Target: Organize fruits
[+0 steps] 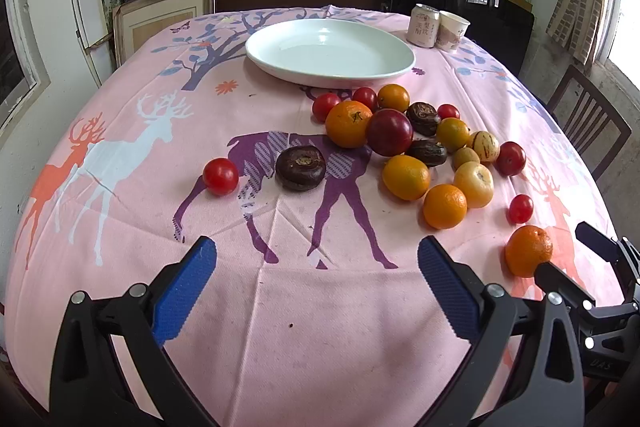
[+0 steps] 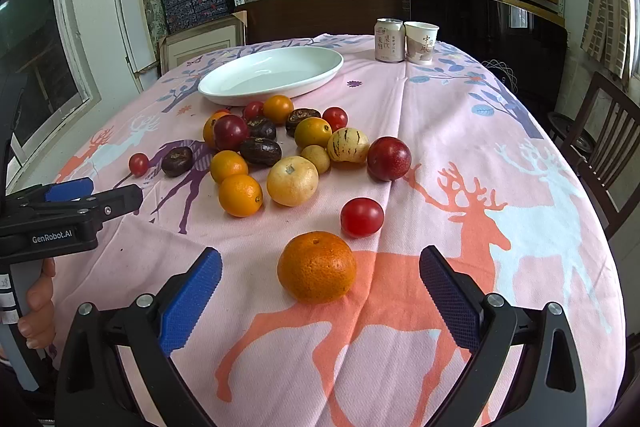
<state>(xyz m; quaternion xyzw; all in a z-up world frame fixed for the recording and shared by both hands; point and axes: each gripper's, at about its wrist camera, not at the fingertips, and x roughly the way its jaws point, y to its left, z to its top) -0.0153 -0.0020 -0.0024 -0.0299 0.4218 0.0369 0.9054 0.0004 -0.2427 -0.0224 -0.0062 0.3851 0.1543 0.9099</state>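
Observation:
Several fruits lie loose on a pink deer-print tablecloth point(image 1: 280, 307): oranges, red tomatoes, dark plums, brown fruits and yellow ones. An empty white oval plate point(image 1: 330, 51) sits behind them; it also shows in the right wrist view point(image 2: 272, 75). My left gripper point(image 1: 318, 267) is open and empty over bare cloth, short of a red tomato point(image 1: 220, 176) and a dark brown fruit point(image 1: 301, 167). My right gripper point(image 2: 320, 279) is open, its blue pads either side of a mandarin orange point(image 2: 317, 266) without touching it. A red tomato point(image 2: 361, 217) lies just beyond.
A drink can point(image 2: 389, 39) and a paper cup point(image 2: 421, 41) stand at the far right of the table. Wooden chairs point(image 2: 600, 147) stand at the right and far sides. Shelves of boxes fill the back wall.

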